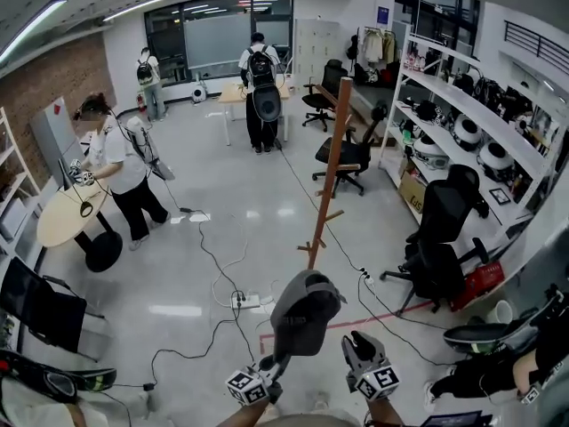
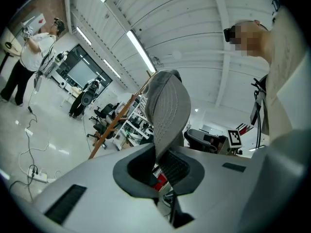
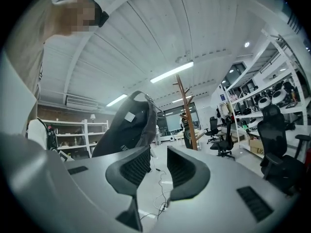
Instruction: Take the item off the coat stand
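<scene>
My left gripper [image 1: 283,358] clamped on edge of grey cap [image 1: 305,314]. Cap held up, off wooden coat stand [image 1: 331,167], well apart from it. My right gripper [image 1: 359,345] half open, empty, just beside cap.

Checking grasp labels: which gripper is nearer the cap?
Left. The left gripper grips the cap; the right gripper sits just right of it, jaws apart, empty.
</scene>
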A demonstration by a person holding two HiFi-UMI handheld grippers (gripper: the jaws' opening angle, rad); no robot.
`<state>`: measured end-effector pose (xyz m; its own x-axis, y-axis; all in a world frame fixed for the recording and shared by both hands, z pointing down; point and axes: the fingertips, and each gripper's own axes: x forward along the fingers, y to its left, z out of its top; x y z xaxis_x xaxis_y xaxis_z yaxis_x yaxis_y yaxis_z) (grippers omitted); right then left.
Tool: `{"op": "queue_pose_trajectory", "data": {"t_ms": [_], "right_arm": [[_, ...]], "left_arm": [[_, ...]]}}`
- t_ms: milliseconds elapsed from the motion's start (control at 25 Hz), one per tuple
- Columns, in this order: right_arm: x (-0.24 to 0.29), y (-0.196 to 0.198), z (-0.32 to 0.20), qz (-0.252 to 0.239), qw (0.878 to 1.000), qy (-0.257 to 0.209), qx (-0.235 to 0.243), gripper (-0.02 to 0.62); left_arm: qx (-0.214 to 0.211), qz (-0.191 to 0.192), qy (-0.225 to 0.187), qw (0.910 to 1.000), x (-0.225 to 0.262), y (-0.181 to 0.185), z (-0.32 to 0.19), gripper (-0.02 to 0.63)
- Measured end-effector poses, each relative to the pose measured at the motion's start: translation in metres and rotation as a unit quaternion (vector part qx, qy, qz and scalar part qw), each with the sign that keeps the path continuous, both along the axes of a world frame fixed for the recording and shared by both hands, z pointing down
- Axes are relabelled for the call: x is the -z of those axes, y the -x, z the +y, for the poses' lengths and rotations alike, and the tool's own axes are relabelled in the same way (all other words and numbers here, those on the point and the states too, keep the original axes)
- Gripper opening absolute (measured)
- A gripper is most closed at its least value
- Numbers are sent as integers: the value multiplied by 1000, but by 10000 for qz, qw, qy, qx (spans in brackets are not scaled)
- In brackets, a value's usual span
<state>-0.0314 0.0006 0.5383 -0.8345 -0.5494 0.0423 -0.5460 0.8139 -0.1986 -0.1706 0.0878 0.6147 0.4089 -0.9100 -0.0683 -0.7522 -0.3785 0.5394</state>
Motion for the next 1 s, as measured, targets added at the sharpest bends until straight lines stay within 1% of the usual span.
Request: {"op": "queue_pose_trajectory", "data": {"t_ms": [160,320,400,520,640,720,840,1000], "right_arm": [[-11,8,15,138,9998,76,-131,97],[-13,14,16,142,9999,55,-78,97],[-11,14,14,108,9999,86,-28,97],[-2,12,8,-159,9998,151,14,97],[12,5,-9,-326,9995,-40,21,97],[14,-3,-21,-329,9994,-84,18,97],[11,-14,-25,-295,9995,-55,16,97],[13,-23,-25,-308,9995,-122,-11,97]], "left_arm": [[-71,142,58,9999,-11,13,15,34],[-100,36,159,9998,-18,23,15,34],[-27,-17,228,9997,-19,27,16,34],[152,-85,298,9994,-17,33,18,34],[373,-14,224,9991,-8,34,9,34],[489,127,189,9985,-5,29,-1,34],[562,295,193,9978,-4,22,-7,34],[570,236,131,9980,0,20,-14,34]]}}
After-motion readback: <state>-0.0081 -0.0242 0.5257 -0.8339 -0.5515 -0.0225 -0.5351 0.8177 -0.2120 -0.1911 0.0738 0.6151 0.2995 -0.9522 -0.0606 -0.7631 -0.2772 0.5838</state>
